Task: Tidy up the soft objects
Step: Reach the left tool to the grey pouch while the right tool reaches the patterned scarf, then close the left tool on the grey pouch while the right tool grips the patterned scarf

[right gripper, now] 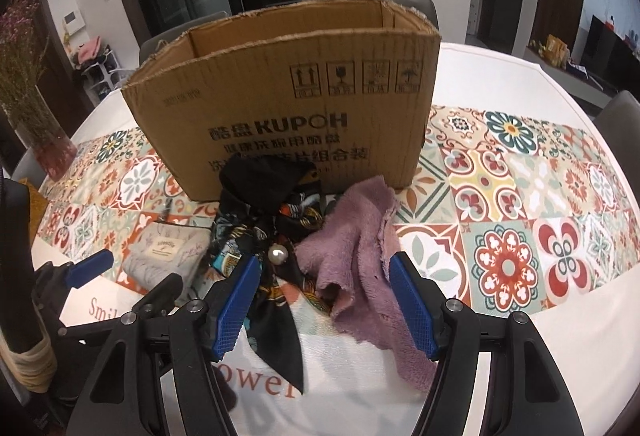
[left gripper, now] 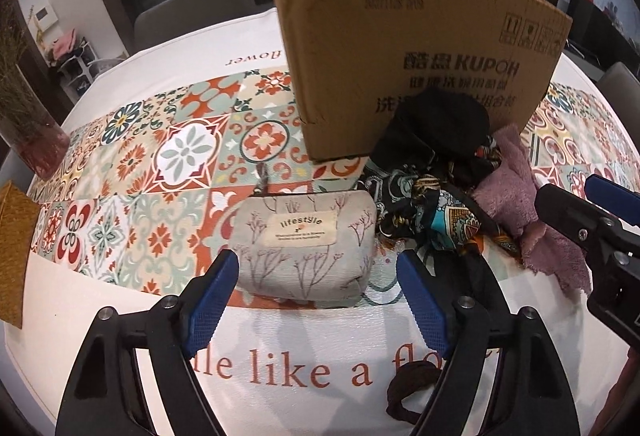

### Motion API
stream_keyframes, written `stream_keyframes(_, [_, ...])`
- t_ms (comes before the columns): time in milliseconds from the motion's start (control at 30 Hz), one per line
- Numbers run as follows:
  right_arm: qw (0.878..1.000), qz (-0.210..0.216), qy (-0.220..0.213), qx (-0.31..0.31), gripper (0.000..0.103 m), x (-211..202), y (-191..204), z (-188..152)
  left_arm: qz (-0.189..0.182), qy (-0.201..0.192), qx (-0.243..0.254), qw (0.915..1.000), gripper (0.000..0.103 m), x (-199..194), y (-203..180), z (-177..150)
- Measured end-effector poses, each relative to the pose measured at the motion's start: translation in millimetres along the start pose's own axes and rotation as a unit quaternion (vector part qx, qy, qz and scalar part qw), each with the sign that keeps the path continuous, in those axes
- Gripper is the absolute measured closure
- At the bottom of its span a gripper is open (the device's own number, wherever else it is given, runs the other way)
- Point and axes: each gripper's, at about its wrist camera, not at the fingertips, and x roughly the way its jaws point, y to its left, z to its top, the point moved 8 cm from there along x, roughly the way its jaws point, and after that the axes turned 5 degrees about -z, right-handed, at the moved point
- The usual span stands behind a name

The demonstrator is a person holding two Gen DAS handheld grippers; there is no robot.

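A grey fabric pouch (left gripper: pixel 308 240) labelled "lifestyle" lies on the tablecloth between the blue pads of my left gripper (left gripper: pixel 318 296). That gripper is open, with a gap at the right pad. To the right lies a heap: a black cloth (left gripper: pixel 440 123), a patterned scarf (left gripper: pixel 432 211) and a purple fluffy towel (left gripper: pixel 516 195). My right gripper (right gripper: pixel 324 300) stands open over the towel (right gripper: pixel 360 236) and the scarf (right gripper: pixel 248 236), which carries a pearl (right gripper: pixel 279 255). An open cardboard box (right gripper: pixel 280 107) stands behind the heap. A dark hair tie (left gripper: pixel 412 392) lies near the front edge.
A vase of dried flowers (right gripper: pixel 44 131) stands at the far left of the round table (right gripper: pixel 540 83). A woven brown mat (left gripper: pixel 14 248) lies at the left edge. Grey chairs (left gripper: pixel 192 11) stand behind the table. Patterned cloth to the right of the box is bare.
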Motion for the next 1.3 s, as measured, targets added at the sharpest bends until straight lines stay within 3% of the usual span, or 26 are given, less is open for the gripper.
stream_keyframes(400, [1.0,0.005,0.015,0.002,0.035,12.7,0.2,-6.7,0.006,0.033,0.032,0.9989,0.044,31.6,-13.6,-13.6])
stream_keyframes(567, [1.0,0.007,0.018,-0.002,0.035,15.4,3.8,-8.1,-0.015,0.039,0.024,0.9988,0.074,39.0,-12.5,-15.6])
stream_keyframes(633, [1.0,0.008,0.018,-0.002,0.035,15.7,5.4,-7.6,-0.025,0.041,0.022,0.9986,0.079,39.6,-12.8,-14.7])
stream_keyframes(867, [1.0,0.006,0.015,-0.007,0.035,14.8,10.4,-5.1,-0.039,0.043,0.005,0.9983,0.086,34.6,-6.5,-10.9])
stream_keyframes(1300, [0.999,0.03,0.021,-0.039,0.035,18.9,53.3,-5.1,-0.036,0.032,-0.034,0.9983,0.087,13.3,28.1,-5.9])
